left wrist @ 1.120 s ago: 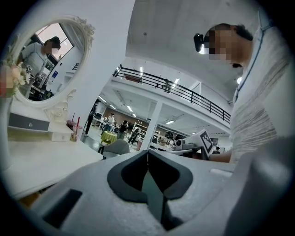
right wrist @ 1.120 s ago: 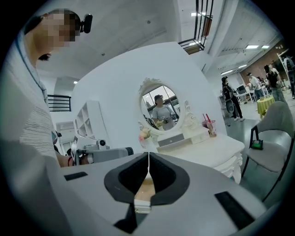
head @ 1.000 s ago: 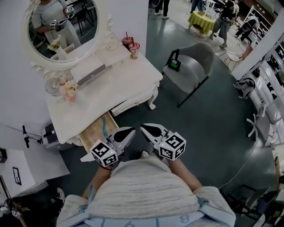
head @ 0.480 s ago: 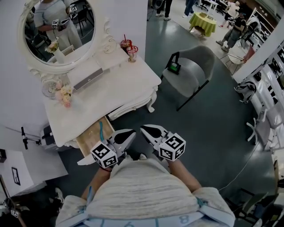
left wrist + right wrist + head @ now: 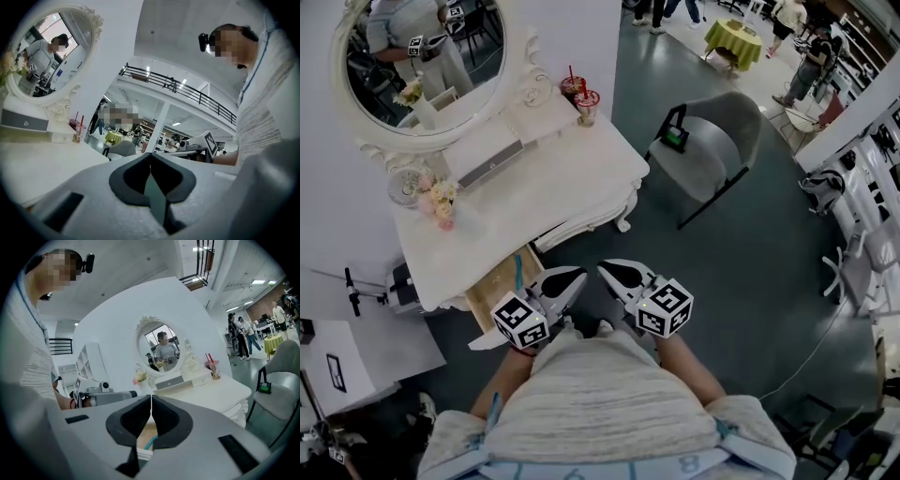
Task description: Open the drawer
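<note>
In the head view the mirror point(image 5: 422, 56) is shifted slightly toward 9 o'clock. The open drawer point(image 5: 495, 284) is edged toward 7 o'clock, and the grey chair point(image 5: 712, 150) toward 2 o'clock. The people by the yellow table point(image 5: 737, 37) are moved on toward 3 o'clock.

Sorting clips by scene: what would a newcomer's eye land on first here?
A white vanity with an oval mirror fills the head view's upper left, its drawer open at the near edge. The left gripper and right gripper are shut and empty, close to the person, beside that drawer. A grey chair stands to the right.
</note>
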Demonstrator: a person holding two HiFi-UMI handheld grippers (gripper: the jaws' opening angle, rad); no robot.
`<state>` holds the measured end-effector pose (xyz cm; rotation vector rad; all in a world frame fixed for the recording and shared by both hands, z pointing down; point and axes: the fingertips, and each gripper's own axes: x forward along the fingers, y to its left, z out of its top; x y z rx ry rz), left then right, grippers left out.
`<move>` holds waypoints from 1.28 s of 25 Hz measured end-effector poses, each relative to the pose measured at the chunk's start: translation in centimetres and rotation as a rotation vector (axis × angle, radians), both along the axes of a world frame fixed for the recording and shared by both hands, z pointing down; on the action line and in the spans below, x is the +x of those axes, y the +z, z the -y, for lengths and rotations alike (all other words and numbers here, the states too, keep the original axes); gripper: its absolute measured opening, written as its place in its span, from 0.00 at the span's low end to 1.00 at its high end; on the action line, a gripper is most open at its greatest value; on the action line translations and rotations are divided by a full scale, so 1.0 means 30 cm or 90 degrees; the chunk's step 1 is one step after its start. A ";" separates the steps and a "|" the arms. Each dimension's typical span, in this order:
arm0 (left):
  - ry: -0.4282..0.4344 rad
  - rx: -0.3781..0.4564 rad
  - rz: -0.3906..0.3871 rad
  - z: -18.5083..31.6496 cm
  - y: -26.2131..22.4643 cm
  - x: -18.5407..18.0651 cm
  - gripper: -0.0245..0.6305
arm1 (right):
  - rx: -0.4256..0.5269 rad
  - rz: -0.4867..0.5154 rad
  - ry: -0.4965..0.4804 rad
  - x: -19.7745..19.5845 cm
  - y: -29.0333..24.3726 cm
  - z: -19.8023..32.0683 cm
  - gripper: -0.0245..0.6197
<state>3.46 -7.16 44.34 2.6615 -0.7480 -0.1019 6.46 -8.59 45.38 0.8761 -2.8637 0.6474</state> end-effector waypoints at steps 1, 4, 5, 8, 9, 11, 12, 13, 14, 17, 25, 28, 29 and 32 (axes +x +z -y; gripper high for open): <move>-0.001 -0.001 0.001 0.008 0.004 -0.009 0.06 | 0.001 -0.002 0.001 -0.005 0.003 0.010 0.05; -0.005 -0.002 0.003 0.031 0.018 -0.035 0.06 | 0.006 -0.009 0.008 -0.019 0.014 0.045 0.05; -0.007 -0.005 0.002 0.037 0.023 -0.043 0.06 | 0.006 -0.012 0.010 -0.024 0.021 0.055 0.05; -0.010 -0.009 0.002 0.046 0.037 -0.062 0.06 | 0.003 -0.023 0.014 -0.032 0.042 0.076 0.05; -0.010 -0.009 0.003 0.046 0.040 -0.065 0.06 | 0.002 -0.027 0.015 -0.033 0.051 0.080 0.05; -0.009 -0.010 0.006 0.047 0.054 -0.073 0.06 | 0.001 -0.040 0.018 -0.036 0.071 0.089 0.06; -0.009 -0.012 0.009 0.048 0.063 -0.079 0.06 | 0.000 -0.046 0.019 -0.038 0.083 0.094 0.06; -0.010 -0.015 0.011 0.051 0.072 -0.084 0.06 | -0.002 -0.053 0.019 -0.040 0.097 0.099 0.06; -0.011 -0.017 0.013 0.054 0.081 -0.089 0.06 | -0.004 -0.059 0.019 -0.043 0.111 0.104 0.06; -0.010 -0.024 0.017 0.058 0.104 -0.100 0.06 | -0.016 -0.075 0.014 -0.055 0.158 0.119 0.13; -0.010 -0.054 0.030 0.070 0.190 -0.129 0.06 | -0.046 -0.121 0.025 -0.082 0.328 0.195 0.24; -0.015 -0.068 0.034 0.078 0.220 -0.143 0.06 | -0.057 -0.141 0.033 -0.089 0.382 0.226 0.25; -0.016 -0.071 0.035 0.081 0.229 -0.147 0.06 | -0.060 -0.148 0.038 -0.089 0.398 0.237 0.26; -0.019 -0.080 0.041 0.092 0.258 -0.162 0.06 | -0.067 -0.166 0.055 -0.089 0.443 0.272 0.26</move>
